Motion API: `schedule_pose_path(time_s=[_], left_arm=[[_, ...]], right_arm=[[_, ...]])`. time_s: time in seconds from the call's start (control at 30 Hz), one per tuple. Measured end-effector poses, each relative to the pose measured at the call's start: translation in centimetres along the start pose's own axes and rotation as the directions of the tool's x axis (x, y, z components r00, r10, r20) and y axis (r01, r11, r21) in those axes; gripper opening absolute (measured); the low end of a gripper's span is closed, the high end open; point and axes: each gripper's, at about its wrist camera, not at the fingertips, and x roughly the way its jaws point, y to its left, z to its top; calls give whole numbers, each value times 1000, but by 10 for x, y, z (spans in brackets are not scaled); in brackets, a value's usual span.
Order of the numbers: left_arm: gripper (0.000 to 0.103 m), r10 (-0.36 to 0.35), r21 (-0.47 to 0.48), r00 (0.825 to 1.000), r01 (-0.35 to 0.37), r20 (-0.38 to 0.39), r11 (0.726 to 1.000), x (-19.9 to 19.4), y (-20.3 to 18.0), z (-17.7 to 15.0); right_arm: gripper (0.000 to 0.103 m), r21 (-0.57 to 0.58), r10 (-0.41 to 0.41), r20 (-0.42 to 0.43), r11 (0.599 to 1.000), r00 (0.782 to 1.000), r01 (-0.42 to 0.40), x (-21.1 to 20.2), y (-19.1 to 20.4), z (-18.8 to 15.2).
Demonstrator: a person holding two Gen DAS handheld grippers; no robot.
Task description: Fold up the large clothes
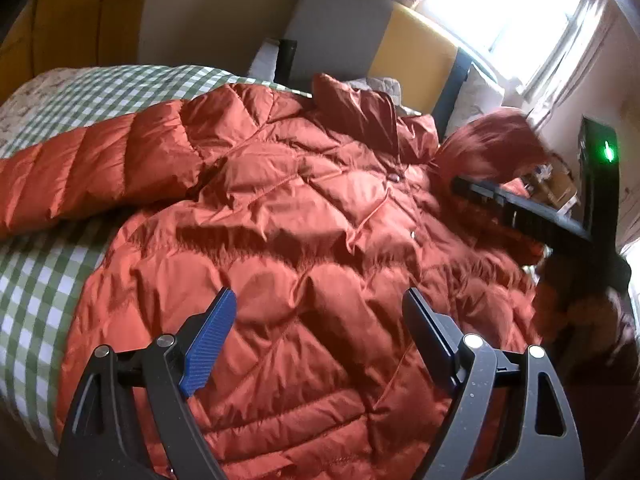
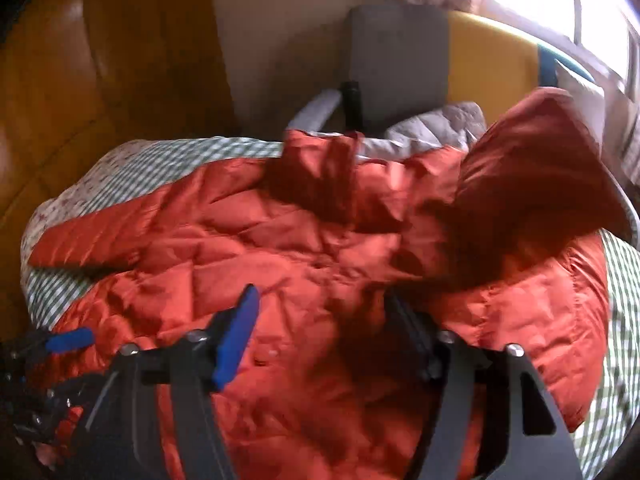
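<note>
I had the orange puffer jacket (image 1: 304, 216) lying front-up across the bed (image 1: 36, 280), its hem toward me and its collar toward the headboard (image 1: 416, 48). One sleeve (image 1: 92, 172) stretched flat over the green checked cover on my left side. The other sleeve (image 2: 536, 168) was up in the air on my right, blurred in both views, so I could not say exactly what carried it.

My left gripper (image 1: 320, 332) hung over the lower front panel with its jaws spread wide and nothing between them. My right gripper (image 2: 324, 340) sat low over the middle of the jacket, jaws also apart; dark shadow and blur hid the far finger, so I could not rule out cloth snagged against it.

My worry was the raised sleeve. If it was only draped and not pinched, I judged it would flop back outward instead of landing across the chest. The shell looked slick and heavily padded, so any fold I laid could spring open or slide. A shallow bite would likely catch just the outer skin and slip. The hem also hung near the bed's edge, and a hard pull toward me could drag the jacket off.
</note>
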Motion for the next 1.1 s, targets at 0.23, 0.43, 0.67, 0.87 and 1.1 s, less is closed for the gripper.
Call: schedule_pose_path(time_s=[0.23, 0.43, 0.67, 0.87, 1.1], left_arm=[[84, -37, -24, 999, 38, 33, 999, 2, -2, 24], [89, -104, -27, 994, 105, 26, 994, 28, -12, 54], [90, -182, -211, 981, 164, -70, 964, 109, 0, 108], [39, -274, -229, 956, 244, -107, 942, 151, -18, 136], [4, -316, -189, 944, 328, 91, 925, 84, -10, 167]], right_arm=[[91, 13, 109, 24, 994, 994, -110, -33, 8, -18], [91, 144, 83, 63, 985, 995, -91, -86, -40, -55], [91, 371, 79, 117, 921, 990, -118, -135, -109, -90], [91, 532, 161, 153, 818, 975, -219, -140, -147, -105], [93, 602, 216, 186, 746, 958, -285, -136, -155, -108]])
